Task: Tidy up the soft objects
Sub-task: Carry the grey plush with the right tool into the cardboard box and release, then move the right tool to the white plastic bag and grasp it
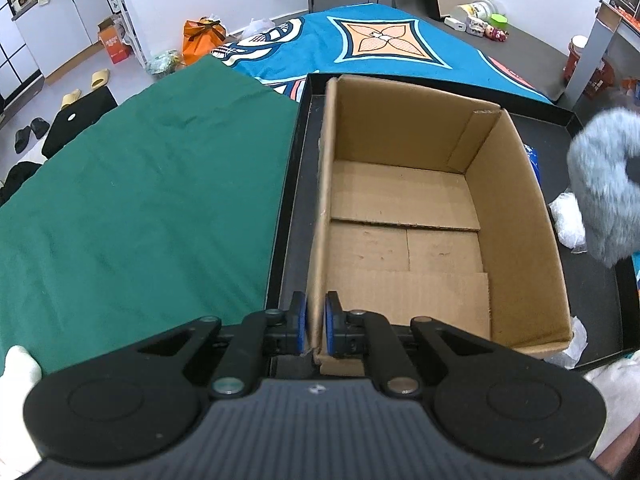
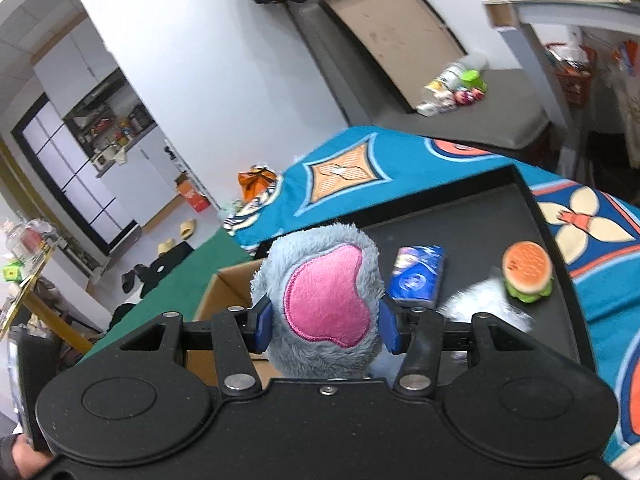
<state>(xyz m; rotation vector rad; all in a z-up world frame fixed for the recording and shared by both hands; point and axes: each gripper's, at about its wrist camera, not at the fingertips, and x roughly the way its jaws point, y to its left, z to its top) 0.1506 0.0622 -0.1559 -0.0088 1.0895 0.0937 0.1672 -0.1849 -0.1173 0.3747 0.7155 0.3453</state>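
Note:
An open cardboard box [image 1: 404,208] stands in a black tray [image 1: 296,200]; nothing lies inside it. My left gripper [image 1: 316,326] is shut on the box's near left wall, blue pads pressed on the cardboard edge. My right gripper [image 2: 326,320] is shut on a grey furry plush toy with a pink patch [image 2: 320,300], held above the tray beside the box [image 2: 230,284]. The left wrist view shows that plush [image 1: 604,184] hanging at the right edge, over the tray's right side.
On the tray [image 2: 472,216] lie a blue tissue pack [image 2: 418,274], a burger toy [image 2: 528,266] and a white fluffy thing [image 2: 480,300]. Clear plastic wrapping [image 1: 568,222] lies right of the box. A green cloth [image 1: 140,200] and a patterned blue cloth [image 1: 380,40] cover the surface.

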